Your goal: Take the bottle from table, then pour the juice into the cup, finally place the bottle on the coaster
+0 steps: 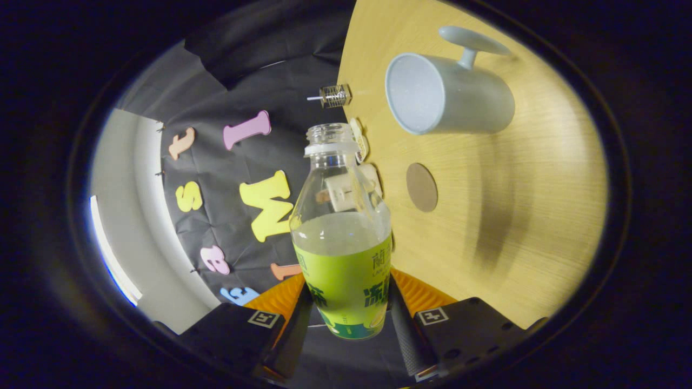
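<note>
Clenched claw point(350, 319) grips a capless, green-labelled bottle point(343, 237), partly filled with pale juice.

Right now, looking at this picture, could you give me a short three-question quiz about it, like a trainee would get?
1. True or false: the bottle has its cap on.
2. What do the jaws of the gripper hold? A) cup B) bottle C) coaster
3. Fill in: the round coaster lies on the table between the bottle and the ____.

Key: 1 false, the neck is open. 2 B, both fingers press on its lower part. 3 cup, which looks empty.
</note>
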`<state>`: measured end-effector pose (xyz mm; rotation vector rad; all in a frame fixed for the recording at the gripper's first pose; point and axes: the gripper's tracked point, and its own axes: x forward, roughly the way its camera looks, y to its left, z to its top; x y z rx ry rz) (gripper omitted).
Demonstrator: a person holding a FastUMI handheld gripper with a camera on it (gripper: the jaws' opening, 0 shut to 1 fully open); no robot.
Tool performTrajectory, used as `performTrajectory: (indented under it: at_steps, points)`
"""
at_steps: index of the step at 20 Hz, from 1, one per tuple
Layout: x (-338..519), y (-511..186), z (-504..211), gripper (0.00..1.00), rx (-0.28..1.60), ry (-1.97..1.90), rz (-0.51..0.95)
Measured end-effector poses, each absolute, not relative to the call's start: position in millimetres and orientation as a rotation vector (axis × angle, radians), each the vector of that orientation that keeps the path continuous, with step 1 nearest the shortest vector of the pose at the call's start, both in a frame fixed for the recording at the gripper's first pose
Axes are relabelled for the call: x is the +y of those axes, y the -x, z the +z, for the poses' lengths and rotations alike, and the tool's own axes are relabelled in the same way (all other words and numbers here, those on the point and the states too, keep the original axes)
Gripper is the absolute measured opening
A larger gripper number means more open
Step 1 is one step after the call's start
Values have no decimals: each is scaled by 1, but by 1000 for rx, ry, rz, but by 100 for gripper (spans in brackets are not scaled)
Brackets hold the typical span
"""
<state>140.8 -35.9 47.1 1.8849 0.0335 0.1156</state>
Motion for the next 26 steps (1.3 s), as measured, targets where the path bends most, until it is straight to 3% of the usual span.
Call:
performTrajectory:
  at_steps: [26]
  points:
    - [-47,-145,63,77,54,-2067,129]
